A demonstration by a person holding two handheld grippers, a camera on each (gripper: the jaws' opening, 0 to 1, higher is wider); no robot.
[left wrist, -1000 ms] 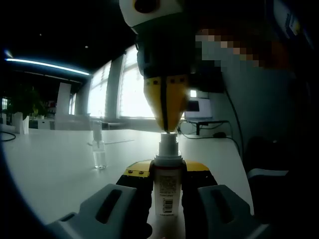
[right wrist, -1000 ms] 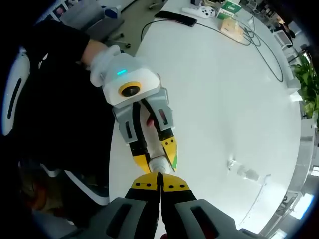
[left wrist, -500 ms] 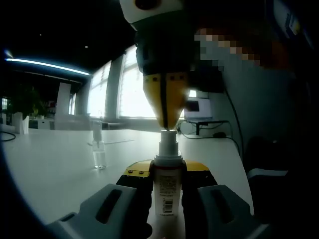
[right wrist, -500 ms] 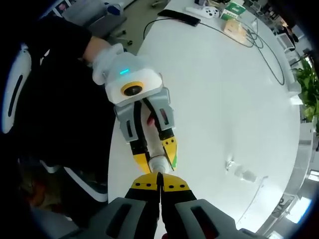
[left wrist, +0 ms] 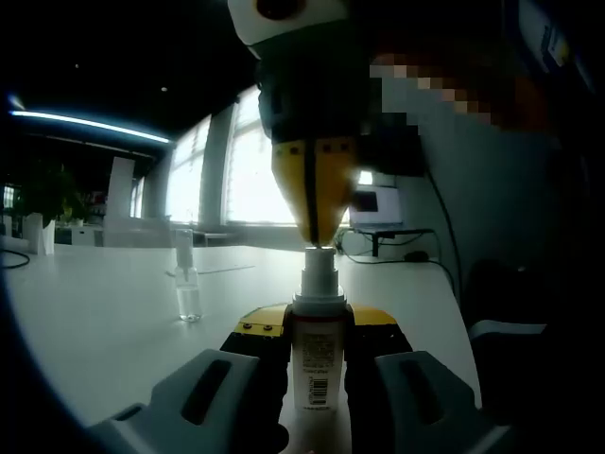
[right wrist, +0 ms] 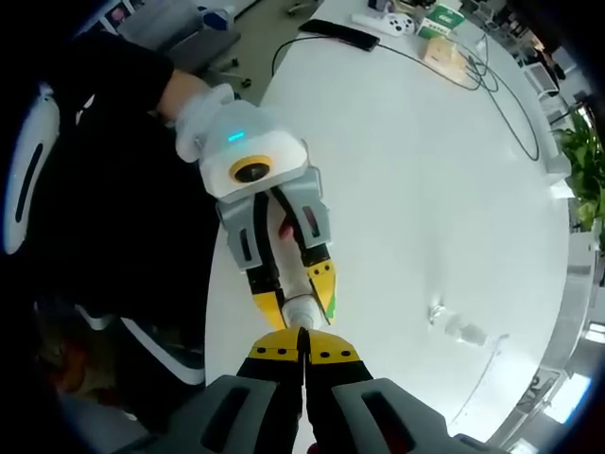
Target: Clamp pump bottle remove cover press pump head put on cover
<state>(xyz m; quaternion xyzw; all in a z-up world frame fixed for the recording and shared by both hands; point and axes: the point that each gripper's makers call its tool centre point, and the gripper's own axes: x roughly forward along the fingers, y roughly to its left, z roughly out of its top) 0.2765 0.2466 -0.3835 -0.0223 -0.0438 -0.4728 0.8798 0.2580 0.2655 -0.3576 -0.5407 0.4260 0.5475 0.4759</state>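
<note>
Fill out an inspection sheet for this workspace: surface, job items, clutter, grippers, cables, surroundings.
Surface: white table, mostly bare.
Job's things: pump bottle upright, clamped between the left gripper's jaws; pump head uncovered; clear cover standing apart on the table.
Clutter: boxes and a white controller at the far table edge.
Grippers: left gripper shut on the bottle; right gripper shut, its tips at the top of the pump head.
Cables: black cables trail across the far end of the table.
Surroundings: potted plant at the table's edge, bright windows, a person's dark sleeve.
</note>
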